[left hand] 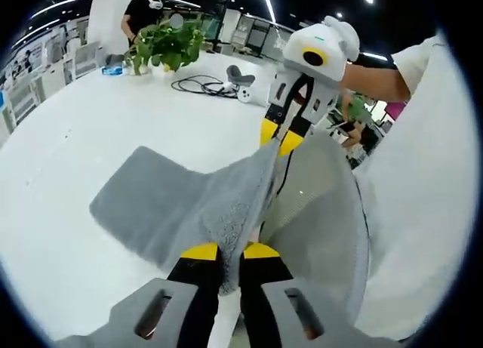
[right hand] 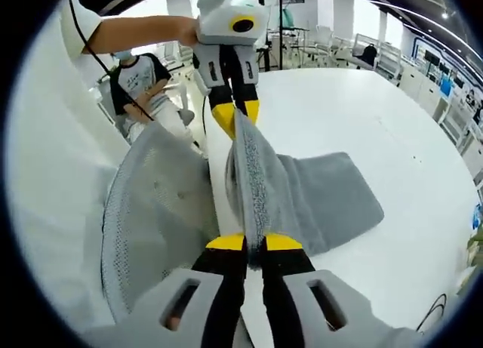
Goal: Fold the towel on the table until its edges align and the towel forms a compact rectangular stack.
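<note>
- The left gripper view looked close along its jaws toward the right gripper [left hand: 281, 137].
- The right gripper view faced back at the left gripper [right hand: 235, 115].
- Both shared the towel [left hand: 162, 208] and table [left hand: 90, 129].

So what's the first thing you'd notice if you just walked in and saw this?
The grey towel jumps out first: one edge is lifted and stretched tight between the left gripper and the right gripper, both pinched shut on it, while the rest lies on the white table. After that, the leafy green plant at the table's far end, where a person in black stands behind it.
</note>
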{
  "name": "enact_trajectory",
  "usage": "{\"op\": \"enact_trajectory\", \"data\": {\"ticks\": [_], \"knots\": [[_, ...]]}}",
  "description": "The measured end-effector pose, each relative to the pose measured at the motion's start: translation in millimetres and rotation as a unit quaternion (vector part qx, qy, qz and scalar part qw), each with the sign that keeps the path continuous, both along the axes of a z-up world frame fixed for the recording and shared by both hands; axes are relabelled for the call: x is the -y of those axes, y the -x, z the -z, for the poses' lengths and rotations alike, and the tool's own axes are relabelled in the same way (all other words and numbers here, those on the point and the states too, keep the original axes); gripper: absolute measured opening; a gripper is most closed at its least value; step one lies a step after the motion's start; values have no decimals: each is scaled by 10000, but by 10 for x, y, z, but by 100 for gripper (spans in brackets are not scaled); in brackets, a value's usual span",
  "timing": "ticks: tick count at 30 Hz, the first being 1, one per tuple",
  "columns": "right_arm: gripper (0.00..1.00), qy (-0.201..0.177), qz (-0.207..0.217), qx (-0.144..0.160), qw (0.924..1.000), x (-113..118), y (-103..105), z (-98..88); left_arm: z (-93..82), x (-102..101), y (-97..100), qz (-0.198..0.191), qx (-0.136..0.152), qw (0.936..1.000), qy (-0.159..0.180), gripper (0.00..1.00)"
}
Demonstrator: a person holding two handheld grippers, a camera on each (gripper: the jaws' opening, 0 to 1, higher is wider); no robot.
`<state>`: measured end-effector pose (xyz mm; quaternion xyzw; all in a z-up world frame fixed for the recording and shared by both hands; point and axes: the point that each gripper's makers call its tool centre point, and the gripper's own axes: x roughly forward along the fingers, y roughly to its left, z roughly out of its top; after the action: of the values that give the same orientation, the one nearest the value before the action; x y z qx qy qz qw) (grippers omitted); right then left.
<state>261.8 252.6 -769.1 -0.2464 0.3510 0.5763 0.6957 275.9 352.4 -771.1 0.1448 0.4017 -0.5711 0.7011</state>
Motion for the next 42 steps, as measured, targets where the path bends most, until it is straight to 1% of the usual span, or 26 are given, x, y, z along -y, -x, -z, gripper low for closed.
{"op": "enact_trajectory", "data": {"ticks": [1, 3, 4, 6, 7, 8, 12, 16, 17, 18, 20, 22, 26, 27, 28, 30, 35, 39, 41, 42], "knots": [[5, -2, 14, 70, 10000, 5, -39, -5, -7, 3, -17, -14, -4, 10000, -3, 8], [5, -24, 121, 171, 9998, 19, -143, -21, -28, 11, -100, -66, 112, 9999, -9, 8], [5, -37, 137, 203, 9997, 19, -163, -27, -36, 10, -133, -97, 80, 9999, -31, 8], [5, -73, 232, 322, 9992, 17, -252, -50, -46, 7, -192, -134, 133, 9998, -67, 8], [5, -66, 283, 480, 9984, 16, -329, -62, -48, 5, -248, -161, 146, 9997, -92, 8], [5, -28, 326, 540, 9980, 19, -374, -63, -54, 13, -304, -237, 134, 9996, -113, 8], [5, 72, 469, 842, 9953, 24, -573, -96, -73, 21, -460, -333, 265, 9989, -185, 8], [5, 49, 630, 947, 9935, 28, -723, -114, -83, 14, -602, -401, 398, 9981, -230, 8], [5, 45, 671, 969, 9930, 28, -768, -116, -83, 12, -643, -433, 394, 9980, -233, 8], [5, 36, 790, 1064, 9912, 36, -842, -128, -81, 12, -671, -465, 387, 9979, -238, 8], [5, 61, 872, 1220, 9887, 40, -928, -136, -81, 22, -724, -515, 371, 9977, -223, 8], [6, 46, 1002, 1337, 9859, 40, -1002, -148, -65, 22, -801, -610, 426, 9969, -242, 8], [6, 92, 1115, 1484, 9826, 40, -1116, -132, -30, 15, -955, -752, 613, 9949, -281, 9], [6, 94, 1133, 1517, 9819, 38, -1149, -120, -24, 14, -990, -771, 677, 9943, -284, 9], [6, 94, 1150, 1532, 9814, 39, -1176, -107, -14, 8, -1051, -816, 805, 9930, -297, 9], [6, 90, 1215, 1573, 9800, 46, -1244, -73, 27, 10, -1095, -854, 794, 9927, -298, 9], [6, 95, 1397, 1576, 9775, 56, -1392, 29, 117, -1, -1230, -938, 1013, 9898, -362, 9], [6, 79, 1504, 1655, 9746, 40, -1460, 70, 158, -13, -1280, -968, 1116, 9882, -415, 10], [6, 98, 1505, 1713, 9736, 34, -1501, 94, 177, -20, -1301, -985, 1116, 9879, -438, 10], [6, 98, 1531, 1721, 9731, 32, -1530, 106, 187, -32, -1334, -1009, 1170, 9869, -458, 10]]}}
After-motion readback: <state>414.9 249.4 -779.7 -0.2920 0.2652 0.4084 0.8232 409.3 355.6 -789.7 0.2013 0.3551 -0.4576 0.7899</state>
